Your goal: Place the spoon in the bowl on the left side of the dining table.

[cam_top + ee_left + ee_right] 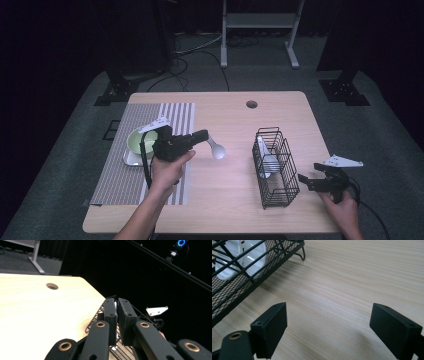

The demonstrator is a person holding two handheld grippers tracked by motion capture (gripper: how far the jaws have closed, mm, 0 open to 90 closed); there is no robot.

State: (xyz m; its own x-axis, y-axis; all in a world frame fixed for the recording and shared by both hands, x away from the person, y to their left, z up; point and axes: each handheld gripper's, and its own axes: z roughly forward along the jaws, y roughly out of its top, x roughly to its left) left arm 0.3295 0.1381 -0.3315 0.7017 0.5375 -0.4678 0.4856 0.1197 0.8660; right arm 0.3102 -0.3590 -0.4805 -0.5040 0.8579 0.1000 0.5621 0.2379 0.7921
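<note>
White spoon [216,149] held by its handle in the closed jaws of the left gripper [204,135], bowl end hanging above the table [230,120], left of the black wire basket [275,192]. Basket contains another white spoon [266,160]. Right gripper [306,182] just right of the basket, low over the table, jaws wide apart, nothing between them. Green bowl [136,141] on a striped placemat [125,180], well left of the basket.

Left hand-held gripper [207,135] clamping white spoon [217,149], spoon bowl hanging just beyond its tip. Wire basket [274,167] standing between it and right hand-held gripper [306,181], jaws spread, resting on tabletop [235,120].
</note>
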